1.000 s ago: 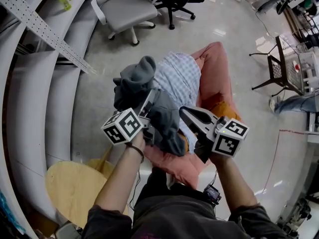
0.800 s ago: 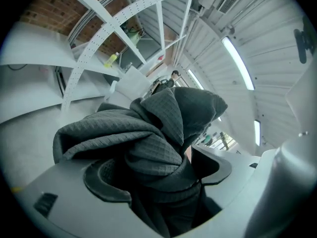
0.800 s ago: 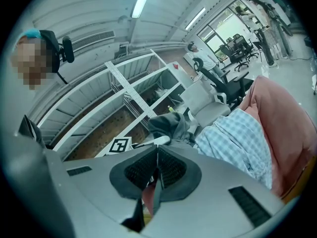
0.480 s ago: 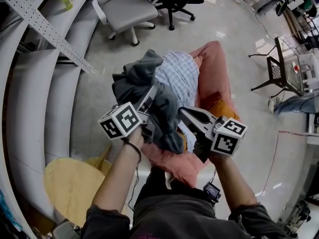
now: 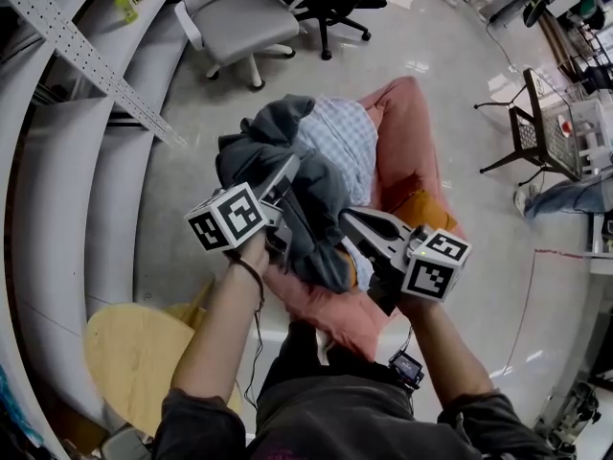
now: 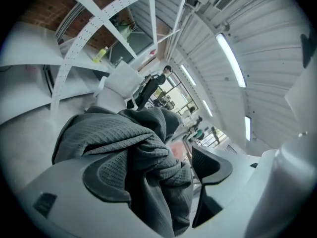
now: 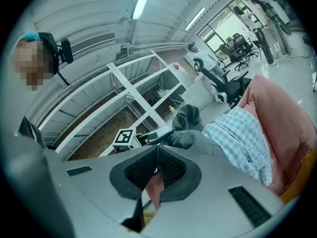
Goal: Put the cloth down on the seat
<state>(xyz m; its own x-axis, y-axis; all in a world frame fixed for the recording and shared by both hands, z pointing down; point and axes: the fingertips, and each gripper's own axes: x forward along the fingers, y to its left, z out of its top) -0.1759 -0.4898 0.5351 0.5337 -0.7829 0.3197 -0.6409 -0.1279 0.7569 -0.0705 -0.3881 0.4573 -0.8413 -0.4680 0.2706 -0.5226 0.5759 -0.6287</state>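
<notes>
Fingers [image 6: 212, 165] of our left gripper [image 6: 158, 175] pinch the dark grey waffle-knit cloth [image 6: 109, 133], bunched just above the salmon-pink padded seat [image 5: 417, 151]. Our right gripper [image 7: 157, 168], beside it, is closed on nothing. We judge lowering is in hand; next we let go.

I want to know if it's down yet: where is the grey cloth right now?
In the head view the grey cloth hangs left of centre, held in the left gripper, bunched over the checked cloth on the pink seat.

Glossy grey floor [image 5: 431, 94], white office chair [image 5: 239, 17], perforated shelving [image 5: 86, 54]
</notes>
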